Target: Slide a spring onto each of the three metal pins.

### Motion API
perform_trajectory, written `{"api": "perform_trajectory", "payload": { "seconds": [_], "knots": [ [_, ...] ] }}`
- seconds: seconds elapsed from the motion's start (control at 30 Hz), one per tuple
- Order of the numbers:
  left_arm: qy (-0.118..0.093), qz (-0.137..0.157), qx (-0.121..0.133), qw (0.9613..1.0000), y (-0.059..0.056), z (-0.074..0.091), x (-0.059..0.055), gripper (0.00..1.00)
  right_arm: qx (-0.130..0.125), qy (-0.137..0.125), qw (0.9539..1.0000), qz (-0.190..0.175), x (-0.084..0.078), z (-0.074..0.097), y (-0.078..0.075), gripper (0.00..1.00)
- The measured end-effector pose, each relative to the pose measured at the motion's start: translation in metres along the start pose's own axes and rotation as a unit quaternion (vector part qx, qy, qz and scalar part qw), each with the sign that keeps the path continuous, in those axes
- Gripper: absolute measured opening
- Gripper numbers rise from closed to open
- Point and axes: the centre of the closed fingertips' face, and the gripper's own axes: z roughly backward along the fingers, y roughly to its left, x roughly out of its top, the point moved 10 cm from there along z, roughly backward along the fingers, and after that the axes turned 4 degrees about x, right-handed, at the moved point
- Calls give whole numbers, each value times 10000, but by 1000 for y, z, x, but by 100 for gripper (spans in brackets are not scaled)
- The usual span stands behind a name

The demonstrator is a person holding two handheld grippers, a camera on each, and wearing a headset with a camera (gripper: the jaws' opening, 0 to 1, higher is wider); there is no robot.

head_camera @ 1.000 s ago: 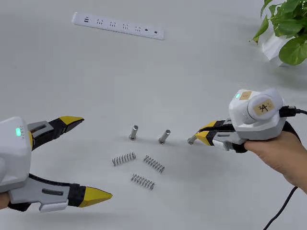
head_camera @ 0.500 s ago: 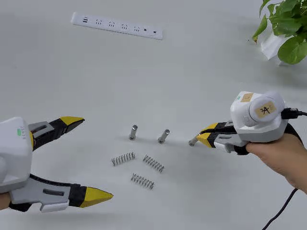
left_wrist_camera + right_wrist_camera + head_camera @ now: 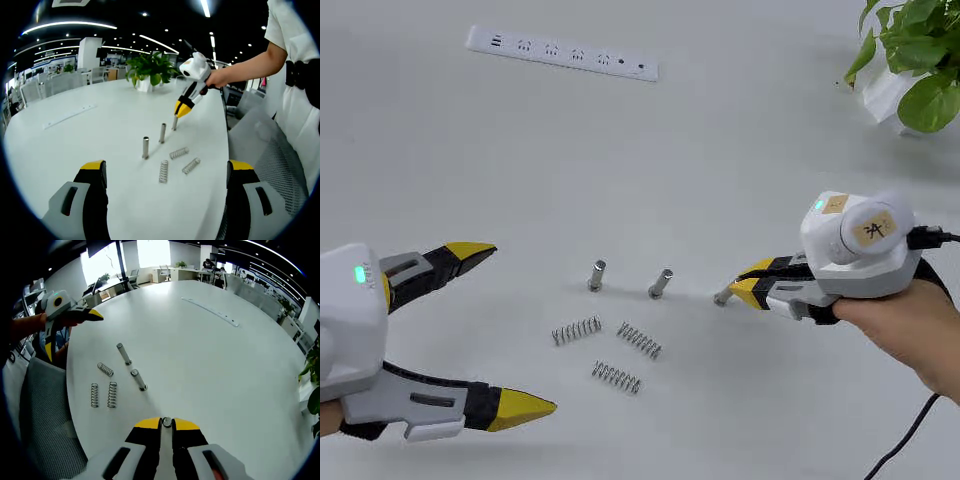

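Pinching the right pin [image 3: 721, 295], the right gripper [image 3: 740, 289] has its jaws closed on it; middle pin [image 3: 661, 283] and left pin [image 3: 597, 275] stand free on the table [image 3: 620, 170], three springs [image 3: 639, 341] lying loose just beside them. Left gripper [image 3: 515, 328] hovers with jaws wide open, empty, well apart from the parts.

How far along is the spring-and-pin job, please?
Done: nothing; the three springs lie loose on the table. In hand: the right gripper is shut on the rightmost pin, the left gripper open. Left: it and the two free pins need springs.
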Motion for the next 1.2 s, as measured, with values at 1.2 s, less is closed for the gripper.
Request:
{"api": "perform_trajectory", "payload": {
  "seconds": [1.2],
  "knots": [
    [27, -52, -80, 10000, -2, -3, 4, 99, -42, -246, 9997, -79, -6, 6, -2, 14]
  ]
}}
